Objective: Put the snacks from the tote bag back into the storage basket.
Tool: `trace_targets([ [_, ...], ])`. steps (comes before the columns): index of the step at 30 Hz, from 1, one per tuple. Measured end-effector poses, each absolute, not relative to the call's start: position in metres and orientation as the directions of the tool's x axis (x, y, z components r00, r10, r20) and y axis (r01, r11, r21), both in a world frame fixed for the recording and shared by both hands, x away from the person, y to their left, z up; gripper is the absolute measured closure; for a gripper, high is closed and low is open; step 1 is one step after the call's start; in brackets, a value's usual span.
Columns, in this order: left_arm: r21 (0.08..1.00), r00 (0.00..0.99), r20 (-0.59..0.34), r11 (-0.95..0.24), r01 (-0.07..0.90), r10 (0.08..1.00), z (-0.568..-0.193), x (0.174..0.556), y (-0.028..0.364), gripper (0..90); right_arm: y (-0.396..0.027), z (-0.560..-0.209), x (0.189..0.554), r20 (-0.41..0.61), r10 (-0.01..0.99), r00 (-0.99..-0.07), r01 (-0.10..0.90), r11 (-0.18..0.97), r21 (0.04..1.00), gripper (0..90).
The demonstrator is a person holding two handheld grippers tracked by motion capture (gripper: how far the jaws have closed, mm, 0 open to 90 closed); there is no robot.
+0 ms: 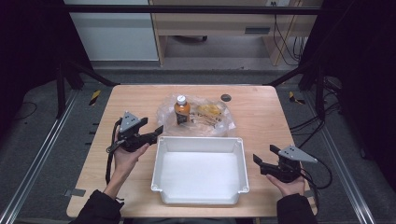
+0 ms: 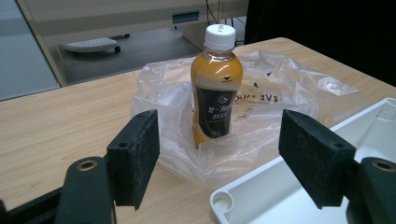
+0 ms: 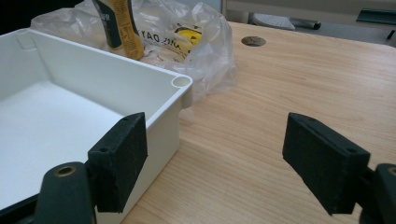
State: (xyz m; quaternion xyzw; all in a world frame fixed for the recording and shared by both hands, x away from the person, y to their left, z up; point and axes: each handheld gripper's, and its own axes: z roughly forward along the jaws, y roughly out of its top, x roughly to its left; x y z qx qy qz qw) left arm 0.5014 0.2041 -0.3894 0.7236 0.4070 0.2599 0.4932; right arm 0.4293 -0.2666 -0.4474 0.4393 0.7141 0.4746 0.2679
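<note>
An orange drink bottle (image 1: pixel 182 110) (image 2: pixel 216 86) with a white cap and dark label stands upright on a clear plastic bag (image 1: pixel 198 115) (image 2: pixel 261 112) at the table's far middle. In front of the bag sits an empty white bin (image 1: pixel 201 170) (image 2: pixel 299 186) (image 3: pixel 84 107). My left gripper (image 1: pixel 154 130) (image 2: pixel 219 161) is held left of the bin's far left corner, open, pointing at the bottle from a short way off. Right of the bin, my right gripper (image 1: pixel 264 160) (image 3: pixel 224 158) rests open with bare wood between its pads. The bottle's lower part (image 3: pixel 116 28) shows behind the bin in the right gripper view.
A small dark round hole (image 1: pixel 226 97) (image 3: pixel 254 41) lies in the tabletop behind the bag. The wooden table (image 1: pixel 261 116) has bare room on both sides of the bin. Beyond the far edge stand a desk and cables on the floor.
</note>
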Motion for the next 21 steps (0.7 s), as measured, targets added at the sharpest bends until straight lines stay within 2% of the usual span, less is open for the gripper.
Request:
trace_targets([
  [21,0.927,0.538,-0.004,-0.198,0.318,0.843,-0.384,0.517,0.185,28.8,-0.267,-0.447,0.429,0.035,0.882,-0.470,0.370,0.161,0.915,22.4],
])
